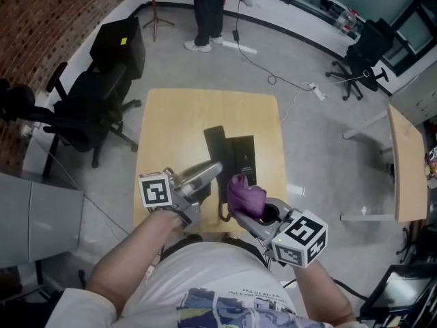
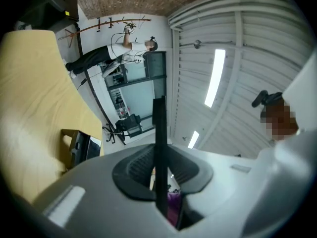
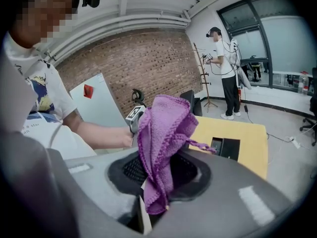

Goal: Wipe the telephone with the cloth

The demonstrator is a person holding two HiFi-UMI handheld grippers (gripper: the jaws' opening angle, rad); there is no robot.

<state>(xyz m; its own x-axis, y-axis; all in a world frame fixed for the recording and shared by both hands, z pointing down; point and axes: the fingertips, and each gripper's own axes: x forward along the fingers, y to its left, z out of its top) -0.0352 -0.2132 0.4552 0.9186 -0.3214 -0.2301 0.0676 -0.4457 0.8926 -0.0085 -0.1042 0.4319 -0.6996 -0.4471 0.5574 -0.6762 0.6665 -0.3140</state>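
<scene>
A black telephone base point(image 1: 242, 154) lies on the yellow table point(image 1: 171, 128), and shows too in the right gripper view point(image 3: 225, 147). My left gripper point(image 1: 217, 168) is shut on the black handset point(image 1: 214, 142), held above the table left of the base; in its own view the handset point(image 2: 159, 148) is a thin black edge between the jaws of the left gripper point(image 2: 161, 192). A coiled cord point(image 1: 222, 210) hangs near the table's front edge. My right gripper point(image 1: 239, 209) is shut on a bunched purple cloth point(image 1: 244, 194), just in front of the base. The cloth point(image 3: 161, 133) stands up from the right gripper point(image 3: 151, 202).
Black office chairs point(image 1: 89, 108) stand left of the table. A person point(image 1: 208, 12) stands at the far wall. A second table point(image 1: 406, 162) is at the right, with a power strip and cable point(image 1: 317, 91) on the floor between.
</scene>
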